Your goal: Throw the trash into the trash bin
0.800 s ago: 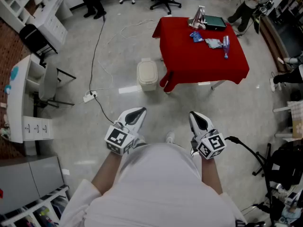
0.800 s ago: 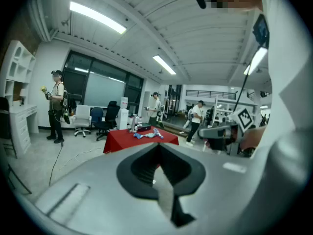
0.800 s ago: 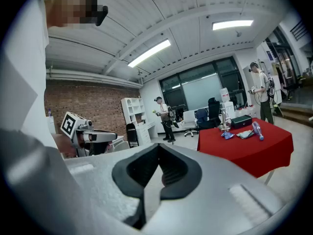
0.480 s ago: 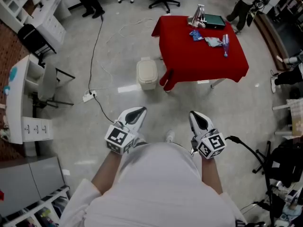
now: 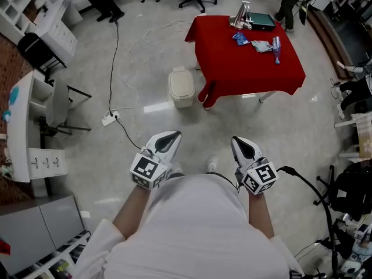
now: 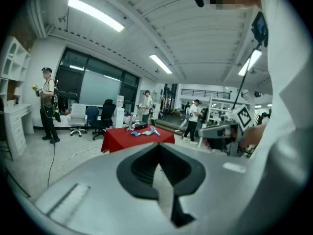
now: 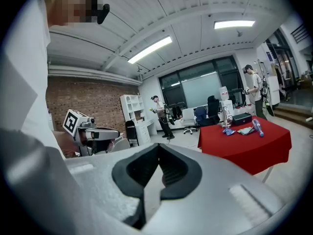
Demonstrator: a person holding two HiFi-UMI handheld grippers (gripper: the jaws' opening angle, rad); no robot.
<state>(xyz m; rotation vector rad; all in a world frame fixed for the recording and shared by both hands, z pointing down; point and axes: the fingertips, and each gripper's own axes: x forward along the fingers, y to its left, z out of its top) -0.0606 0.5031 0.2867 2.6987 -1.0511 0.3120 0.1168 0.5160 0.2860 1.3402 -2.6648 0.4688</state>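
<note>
A table with a red cloth [image 5: 244, 68] stands ahead of me on the grey floor. On its far side lie a blue wrapper [image 5: 240, 38], a crumpled pale wrapper [image 5: 261, 45] and a plastic bottle [image 5: 276, 49]. A beige lidded trash bin [image 5: 181, 88] stands on the floor at the table's left corner. My left gripper [image 5: 168, 137] and right gripper [image 5: 242, 145] are held side by side close to my body, far short of the table. Both are shut and hold nothing. The red table [image 6: 137, 136] appears small in the left gripper view and larger [image 7: 247, 143] in the right gripper view.
A power strip [image 5: 110, 118] with a long black cable lies on the floor at the left. White desks and a chair [image 5: 58, 100] line the left side. A black stand's legs [image 5: 305, 185] reach in at the right. A metal stand [image 5: 243, 15] and dark case [image 5: 263, 22] sit on the table. People stand at the back.
The head view has drifted a little, so the table and bin sit slightly higher in the frame. Both grippers keep their places and stay shut.
</note>
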